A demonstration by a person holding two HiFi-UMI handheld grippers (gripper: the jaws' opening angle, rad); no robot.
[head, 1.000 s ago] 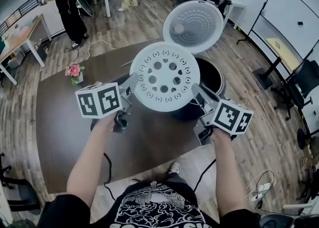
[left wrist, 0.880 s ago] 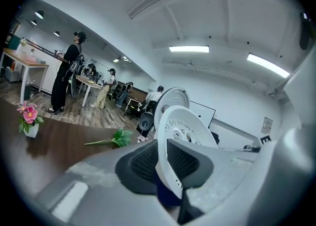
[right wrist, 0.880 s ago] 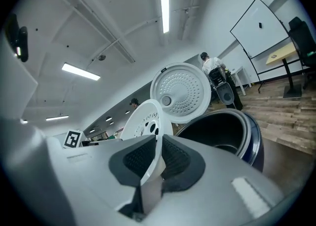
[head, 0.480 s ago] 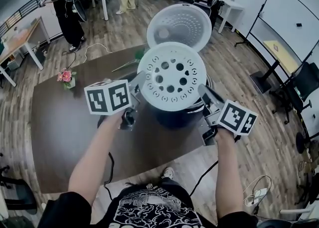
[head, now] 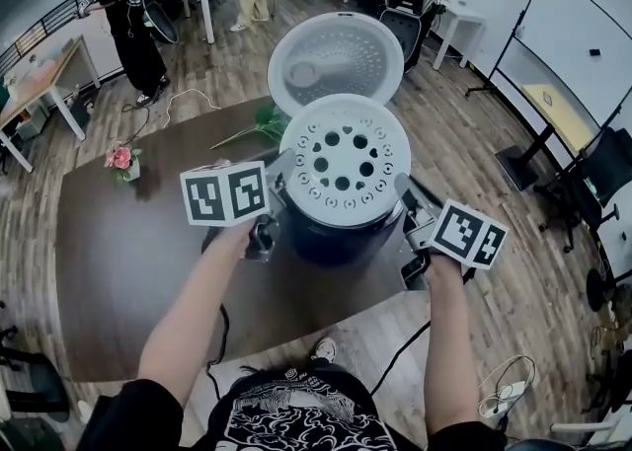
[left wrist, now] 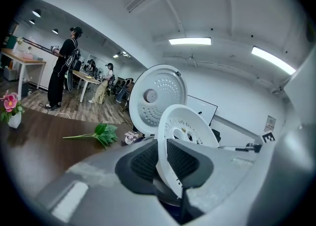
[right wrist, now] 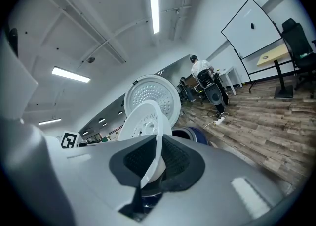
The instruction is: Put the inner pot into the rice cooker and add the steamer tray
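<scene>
Left tool (head: 279, 165) clamped on tray (head: 343, 168) left rim; right tool (head: 403, 186) clamped on right rim. Tray held roughly level over cooker (head: 341, 239) on table (head: 118, 242), covering its mouth. Cooker inside hidden in head view. Cannot tell whether tray touches cooker rim. Lid (head: 336, 57) stands open behind. Both gripper views: thin white rim pinched between dark pads, cooker body mostly blocked.
</scene>
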